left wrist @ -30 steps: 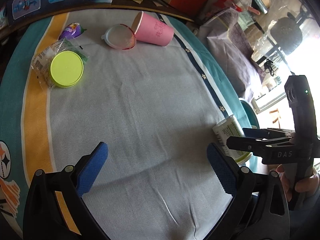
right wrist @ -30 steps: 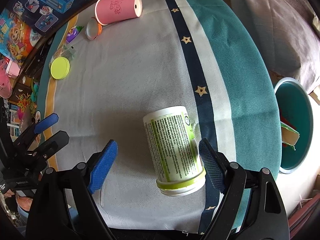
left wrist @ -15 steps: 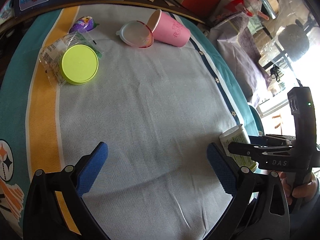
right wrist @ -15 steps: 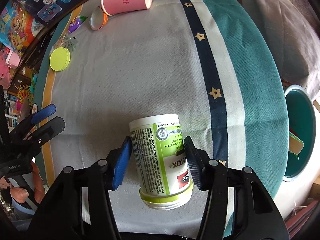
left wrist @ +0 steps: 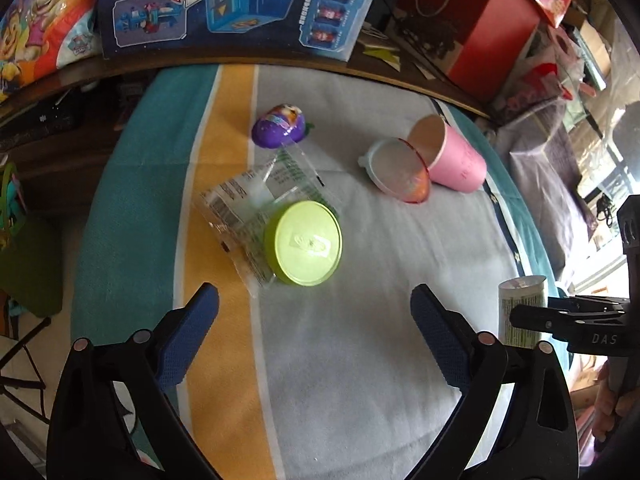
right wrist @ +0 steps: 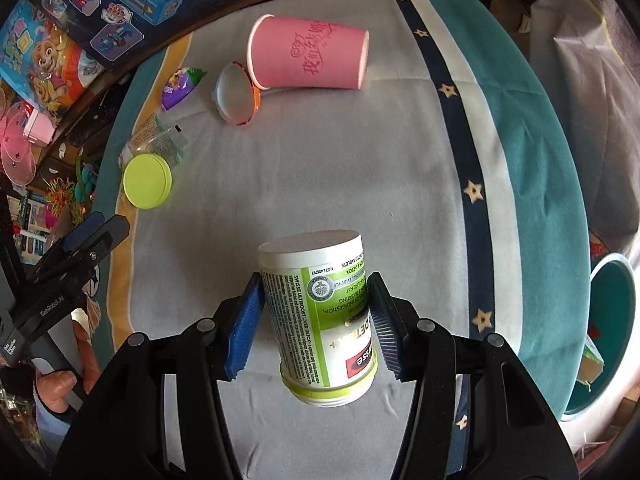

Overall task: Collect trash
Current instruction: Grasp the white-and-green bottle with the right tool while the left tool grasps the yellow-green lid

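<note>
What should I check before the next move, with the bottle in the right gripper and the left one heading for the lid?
1. Right gripper grip on bottle: ok, both pads press its sides.
2. Bottle clear of the cloth: cannot tell, though it looks lifted.
3. Bin open to receive it: ok, at the table's right edge with some trash inside.
4. Left gripper empty: ok, jaws closing slightly with nothing between them.
5. Green lid reachable: ok, just ahead of the left fingertips, lying partly on a clear wrapper.
6. Pink cup out of the way: ok, on its side at the far end.

Both wrist views steep, close; share tablecloth (left wrist: 360,280).
</note>
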The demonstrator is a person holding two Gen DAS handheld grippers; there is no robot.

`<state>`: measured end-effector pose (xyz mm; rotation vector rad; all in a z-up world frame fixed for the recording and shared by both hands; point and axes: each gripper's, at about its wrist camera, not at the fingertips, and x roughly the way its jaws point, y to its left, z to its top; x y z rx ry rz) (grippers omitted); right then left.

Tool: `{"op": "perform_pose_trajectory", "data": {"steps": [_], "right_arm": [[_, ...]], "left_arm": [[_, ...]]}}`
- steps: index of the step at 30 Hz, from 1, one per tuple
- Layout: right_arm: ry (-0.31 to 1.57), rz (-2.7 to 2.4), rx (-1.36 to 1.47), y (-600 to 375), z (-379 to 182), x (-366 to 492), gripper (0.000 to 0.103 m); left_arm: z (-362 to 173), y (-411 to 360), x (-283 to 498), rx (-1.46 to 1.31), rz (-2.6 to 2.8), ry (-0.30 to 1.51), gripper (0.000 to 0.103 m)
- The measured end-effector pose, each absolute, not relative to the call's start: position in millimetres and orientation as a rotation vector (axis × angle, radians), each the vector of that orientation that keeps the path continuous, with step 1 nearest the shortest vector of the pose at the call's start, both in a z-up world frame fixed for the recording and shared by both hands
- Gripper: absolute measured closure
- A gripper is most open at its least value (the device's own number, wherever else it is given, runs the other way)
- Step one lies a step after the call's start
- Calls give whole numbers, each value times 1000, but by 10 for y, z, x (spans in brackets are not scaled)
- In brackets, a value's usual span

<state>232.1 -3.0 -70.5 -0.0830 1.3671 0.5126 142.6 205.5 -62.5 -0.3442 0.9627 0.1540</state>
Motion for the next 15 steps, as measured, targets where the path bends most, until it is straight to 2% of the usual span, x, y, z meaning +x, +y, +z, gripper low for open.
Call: {"op": "perform_pose_trajectory", "data": {"steps": [2, 10, 13, 15], "right_arm": [[1372, 522, -81, 19, -729, 2374, 53], [1400, 526, -52, 6, -853, 2479, 53], [1411, 527, -48, -38, -882, 2489, 53], [1415, 530, -47, -59, -893, 2491, 53]], "left_arm": [[-625, 2042, 1504, -317, 165, 968, 15], [-741, 1737, 1780, -140, 283, 989, 17], [-845, 1702, 1876, -136, 306, 1025, 31], [-914, 1759, 1916, -161, 322, 1046, 45]]}}
